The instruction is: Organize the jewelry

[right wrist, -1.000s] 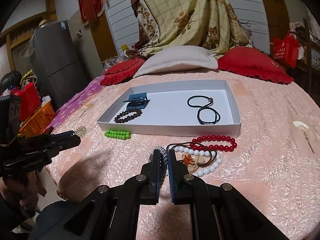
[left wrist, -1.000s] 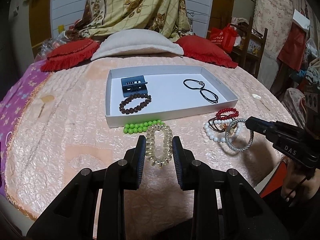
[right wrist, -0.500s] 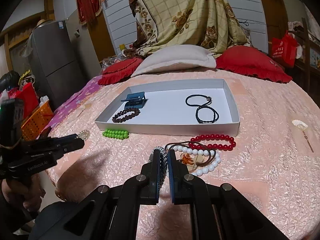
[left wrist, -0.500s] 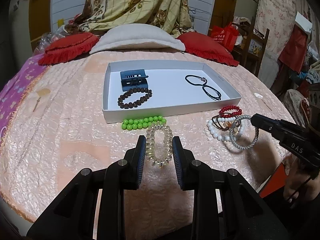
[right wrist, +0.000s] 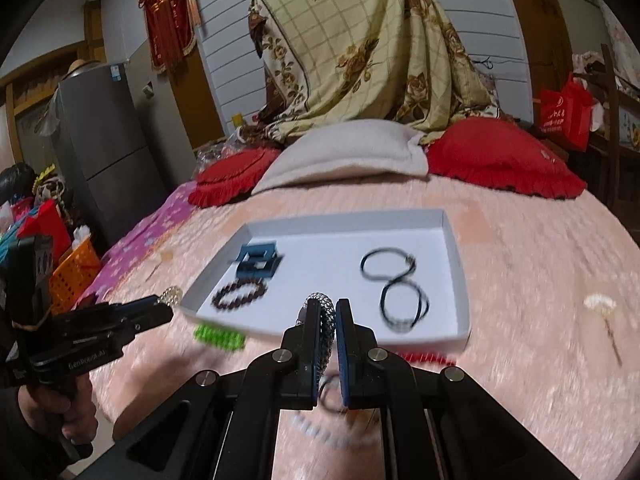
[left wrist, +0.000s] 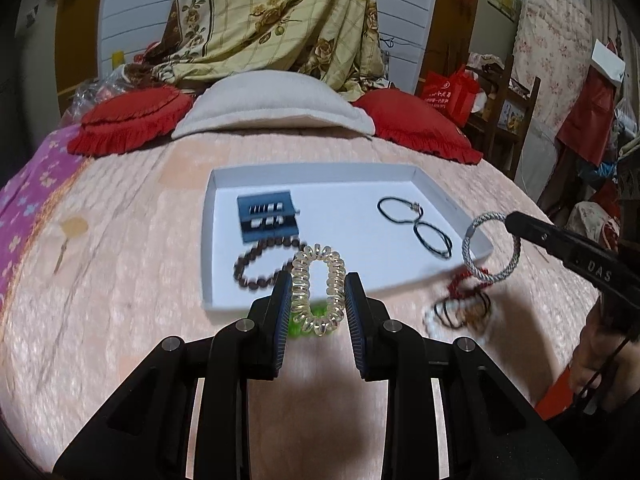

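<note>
Two held loops: spiral band [left wrist: 318,289] in left jaws, silver ring [left wrist: 491,249] whole only leftward (right jaws clamped edge-on).

Pink quilted bed [left wrist: 132,264], cream pillow [left wrist: 276,106] between red cushions at its head, floral blanket [right wrist: 360,48] behind, grey fridge [right wrist: 108,160] left.

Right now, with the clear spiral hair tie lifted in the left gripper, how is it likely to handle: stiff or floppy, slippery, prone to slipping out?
The clear spiral hair tie keeps its oval loop between the left gripper pads, so it is probably springy rather than floppy. Its glossy coils look smooth, so it may slip. It looks light; the pinch probably suffices.
</note>
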The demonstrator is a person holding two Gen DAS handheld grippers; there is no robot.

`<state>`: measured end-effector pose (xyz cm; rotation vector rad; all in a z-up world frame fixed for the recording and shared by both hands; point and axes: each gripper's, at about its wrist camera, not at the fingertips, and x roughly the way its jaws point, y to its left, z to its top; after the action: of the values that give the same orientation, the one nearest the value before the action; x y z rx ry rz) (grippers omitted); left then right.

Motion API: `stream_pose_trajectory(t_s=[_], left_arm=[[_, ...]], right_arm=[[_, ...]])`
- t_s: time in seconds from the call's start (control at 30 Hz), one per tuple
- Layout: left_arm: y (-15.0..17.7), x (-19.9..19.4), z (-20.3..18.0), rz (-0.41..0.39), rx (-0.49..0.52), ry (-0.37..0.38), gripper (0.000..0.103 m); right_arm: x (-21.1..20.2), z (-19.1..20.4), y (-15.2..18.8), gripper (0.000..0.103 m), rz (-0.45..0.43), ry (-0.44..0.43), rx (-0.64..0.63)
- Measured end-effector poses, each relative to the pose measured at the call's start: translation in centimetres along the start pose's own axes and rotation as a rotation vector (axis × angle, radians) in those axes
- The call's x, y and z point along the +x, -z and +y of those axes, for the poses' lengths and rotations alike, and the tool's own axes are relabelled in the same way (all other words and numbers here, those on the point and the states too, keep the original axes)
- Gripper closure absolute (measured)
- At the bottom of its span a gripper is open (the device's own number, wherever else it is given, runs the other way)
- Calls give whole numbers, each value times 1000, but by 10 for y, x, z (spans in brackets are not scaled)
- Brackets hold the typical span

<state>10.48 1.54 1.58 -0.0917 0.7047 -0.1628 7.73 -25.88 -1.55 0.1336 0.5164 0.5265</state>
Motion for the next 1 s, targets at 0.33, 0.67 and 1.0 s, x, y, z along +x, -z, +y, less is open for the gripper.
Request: stream_pose_trajectory(t_s=[0.33,0.67,1.0], left_arm=[[-24,73,-18,58,13,31,78],[-18,117,-22,132,19,19,78],[-17,120,-20,137,13,1,66]], right_arm=[[58,-29,-24,96,36,-6,80],[116,-33,-17,96,167,-38,174],[131,-20,-10,93,234,9,98]])
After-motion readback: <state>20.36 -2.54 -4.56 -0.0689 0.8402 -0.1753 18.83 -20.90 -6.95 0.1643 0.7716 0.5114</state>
